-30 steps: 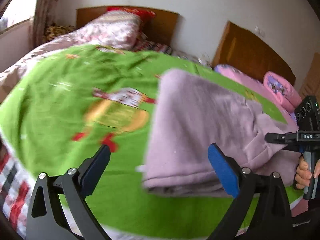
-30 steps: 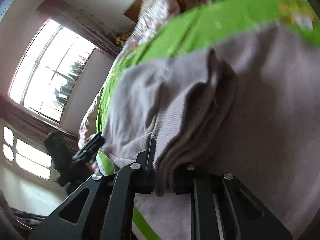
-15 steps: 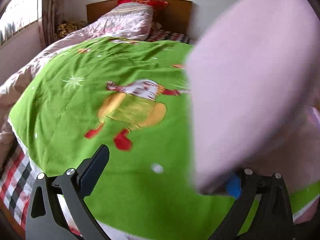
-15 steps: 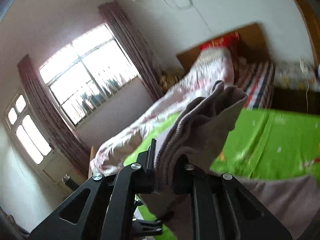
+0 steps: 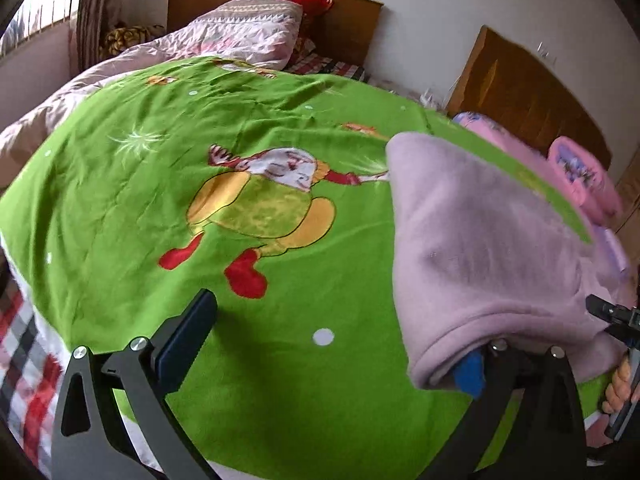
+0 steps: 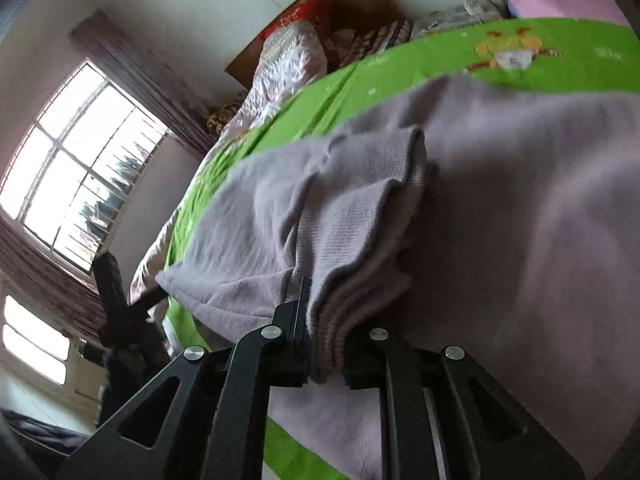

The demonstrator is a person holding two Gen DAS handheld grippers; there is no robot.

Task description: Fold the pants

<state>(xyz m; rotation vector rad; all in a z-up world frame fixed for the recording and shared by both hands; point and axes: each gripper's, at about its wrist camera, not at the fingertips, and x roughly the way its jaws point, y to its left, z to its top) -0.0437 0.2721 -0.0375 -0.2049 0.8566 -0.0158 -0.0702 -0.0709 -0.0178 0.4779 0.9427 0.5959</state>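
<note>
Lilac fleece pants (image 5: 480,248) lie folded on the right part of a green cartoon bedspread (image 5: 160,200). My left gripper (image 5: 328,344) is open and wide; the near folded corner of the pants drapes over its right blue pad (image 5: 468,372), the left pad is bare. My right gripper (image 6: 326,344) is shut on the ribbed waistband edge of the pants (image 6: 360,240), held low over the rest of the cloth. It also shows at the right edge of the left wrist view (image 5: 612,316), with the holding hand below.
A pink quilt and pillows (image 5: 240,36) lie at the wooden headboard (image 5: 344,28). A second bed with pink bedding (image 5: 580,176) stands to the right. A window (image 6: 72,168) is on the left wall. A checked sheet (image 5: 24,344) hangs at the bed's near edge.
My right gripper swung the gripped waistband up and over, then lowered it back onto the pants. The cloth that filled the left wrist view has dropped down onto the bed.
</note>
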